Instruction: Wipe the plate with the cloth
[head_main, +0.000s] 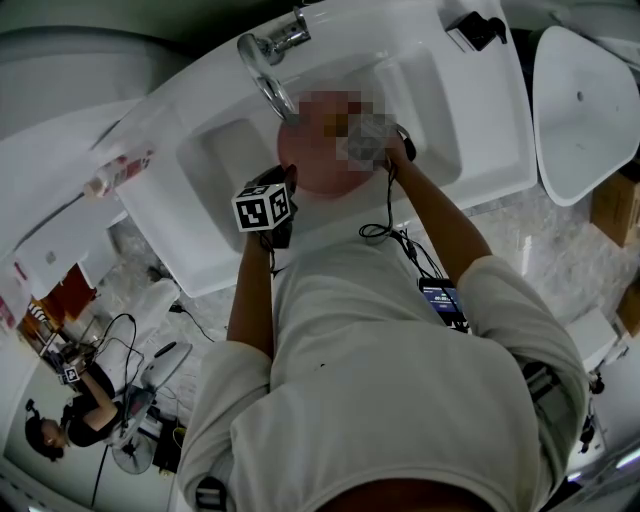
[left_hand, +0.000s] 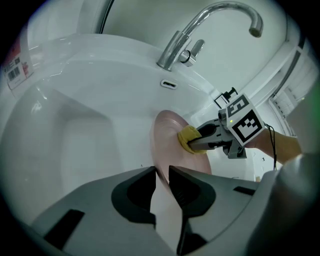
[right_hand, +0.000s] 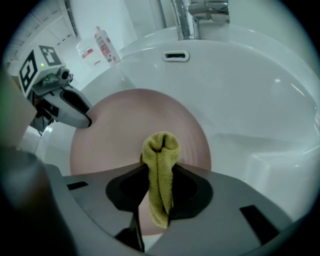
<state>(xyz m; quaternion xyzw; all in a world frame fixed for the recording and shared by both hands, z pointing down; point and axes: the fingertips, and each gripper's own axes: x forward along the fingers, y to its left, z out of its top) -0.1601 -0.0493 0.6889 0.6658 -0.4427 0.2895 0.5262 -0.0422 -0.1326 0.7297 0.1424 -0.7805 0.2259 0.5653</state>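
The pink plate (right_hand: 135, 125) is standing on its edge over the white sink (right_hand: 250, 95). The left gripper (left_hand: 162, 176) is pinching its rim tight. The right gripper (right_hand: 159, 172) is squeezing the yellow cloth (right_hand: 161, 147), which is touching the plate's face.

Plate (right_hand: 135, 130) inside the sink (head_main: 420, 90), cloth (right_hand: 161, 145) against it mid-sink, faucet (head_main: 268, 60) at sink's back rim, bottle (right_hand: 104, 46) beyond sink's left side.

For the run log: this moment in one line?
left gripper: shut on plate | right gripper: shut on cloth | cloth: against plate face, over sink
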